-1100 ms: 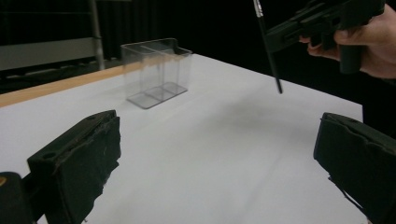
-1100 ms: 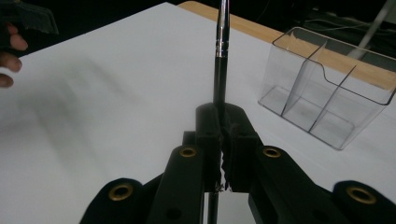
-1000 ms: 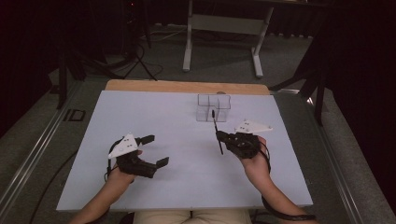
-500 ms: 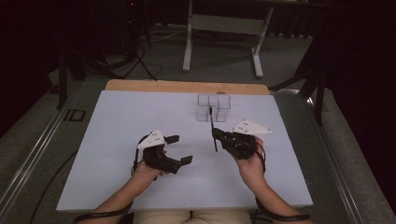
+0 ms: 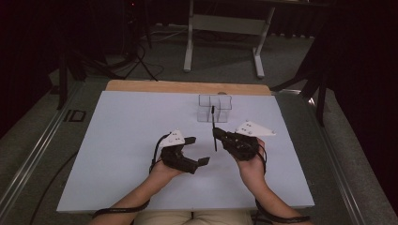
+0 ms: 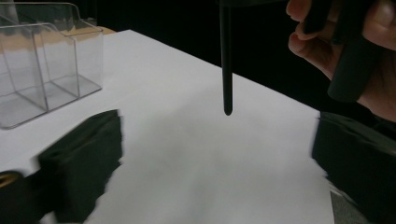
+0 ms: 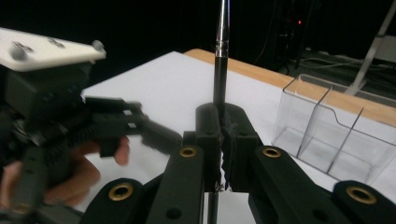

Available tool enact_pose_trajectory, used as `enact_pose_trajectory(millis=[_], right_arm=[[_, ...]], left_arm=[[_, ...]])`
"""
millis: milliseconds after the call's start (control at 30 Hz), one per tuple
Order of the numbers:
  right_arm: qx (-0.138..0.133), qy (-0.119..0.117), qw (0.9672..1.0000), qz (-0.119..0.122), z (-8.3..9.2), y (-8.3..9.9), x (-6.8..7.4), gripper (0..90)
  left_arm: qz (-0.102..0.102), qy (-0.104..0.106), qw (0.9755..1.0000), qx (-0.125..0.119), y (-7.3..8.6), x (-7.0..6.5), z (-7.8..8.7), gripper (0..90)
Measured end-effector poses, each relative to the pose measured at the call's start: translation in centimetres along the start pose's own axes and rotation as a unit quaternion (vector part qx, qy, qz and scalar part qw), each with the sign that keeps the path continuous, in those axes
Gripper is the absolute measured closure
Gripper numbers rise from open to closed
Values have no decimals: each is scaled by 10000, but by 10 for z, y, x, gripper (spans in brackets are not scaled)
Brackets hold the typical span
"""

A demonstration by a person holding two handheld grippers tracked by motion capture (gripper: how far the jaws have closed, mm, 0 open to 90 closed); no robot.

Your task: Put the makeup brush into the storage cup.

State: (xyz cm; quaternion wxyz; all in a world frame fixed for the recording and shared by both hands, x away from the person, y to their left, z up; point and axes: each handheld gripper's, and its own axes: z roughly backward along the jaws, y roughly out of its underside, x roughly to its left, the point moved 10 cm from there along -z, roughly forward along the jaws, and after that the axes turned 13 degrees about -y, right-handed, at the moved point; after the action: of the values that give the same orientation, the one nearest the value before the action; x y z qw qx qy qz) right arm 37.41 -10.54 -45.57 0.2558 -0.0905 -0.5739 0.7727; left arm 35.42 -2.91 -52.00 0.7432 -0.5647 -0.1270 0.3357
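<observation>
Over the bench (image 5: 117, 154), centre: black pen (image 5: 213, 127) stands nearly upright, near the clear organiser (image 5: 214, 108).
Right hand-held gripper (image 7: 219, 135): clenched on the pen's lower shaft.
Left hand-held gripper (image 5: 197, 151): released, jaws just been closing slightly, nothing between them.
Handling: likely light, stiff, slick; grasp mid-barrel.

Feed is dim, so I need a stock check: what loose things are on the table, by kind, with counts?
Slim black pen, clamped in the right gripper: 1
Clear plastic compartment organiser: 1
Total: 2
</observation>
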Motion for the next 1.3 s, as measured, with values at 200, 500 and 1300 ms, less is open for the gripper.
enact_pose_trajectory(millis=[200,500,1300], right_arm=[[-82,-66,9999,62,0,-3,5,859],[-95,-100,9999,84,-1,-2,9,858],[13,-235,9997,1,-2,-11,12,745]], left_arm=[[61,109,9999,-32,-1,-8,-12,233],[73,135,9999,16,-1,-13,-23,567],[-490,8,9987,123,-1,-10,-18,866]])
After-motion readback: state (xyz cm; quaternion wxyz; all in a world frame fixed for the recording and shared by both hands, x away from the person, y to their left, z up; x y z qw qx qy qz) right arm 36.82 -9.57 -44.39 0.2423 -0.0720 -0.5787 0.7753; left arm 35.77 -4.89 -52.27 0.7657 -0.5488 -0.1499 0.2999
